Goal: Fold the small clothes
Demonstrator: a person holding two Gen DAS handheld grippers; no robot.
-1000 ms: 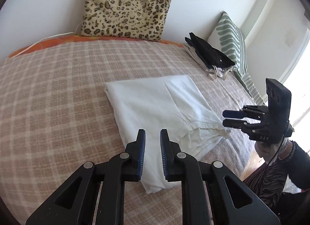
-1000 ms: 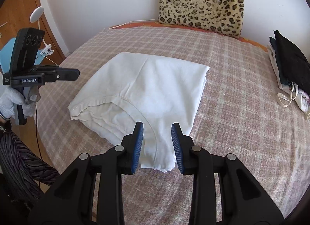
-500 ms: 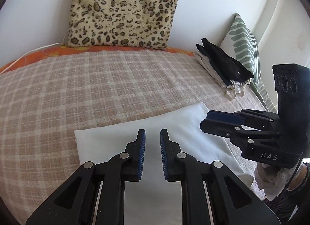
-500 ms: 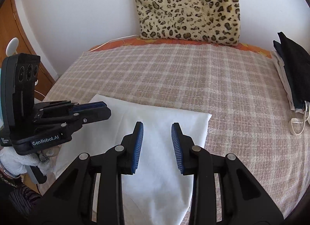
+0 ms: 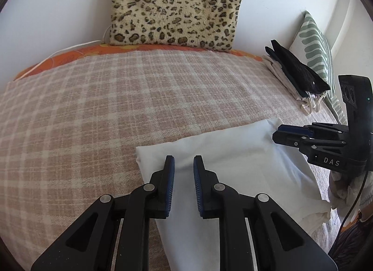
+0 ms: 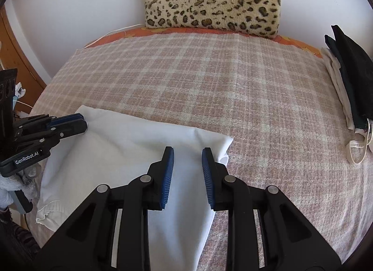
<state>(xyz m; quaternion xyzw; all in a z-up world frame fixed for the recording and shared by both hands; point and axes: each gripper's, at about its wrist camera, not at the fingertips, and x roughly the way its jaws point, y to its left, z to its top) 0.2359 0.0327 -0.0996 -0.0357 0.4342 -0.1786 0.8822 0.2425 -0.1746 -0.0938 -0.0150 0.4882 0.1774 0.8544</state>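
Left tongs (image 5: 184,166) narrowly parted, nothing between the pads, poised over the far left corner of the folded white garment (image 5: 233,166). Right tongs (image 6: 187,161) a little wider and closing, pads not yet pressing cloth, above the far right corner. Garment flat on the checked bed cover (image 6: 233,89), under both tongs.

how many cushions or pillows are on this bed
2. A leopard-print plush cushion leans on the wall at the far edge of the bed. A white pillow with green leaf stripes stands at the far right corner, behind the stack of folded clothes. Others may lie out of view.
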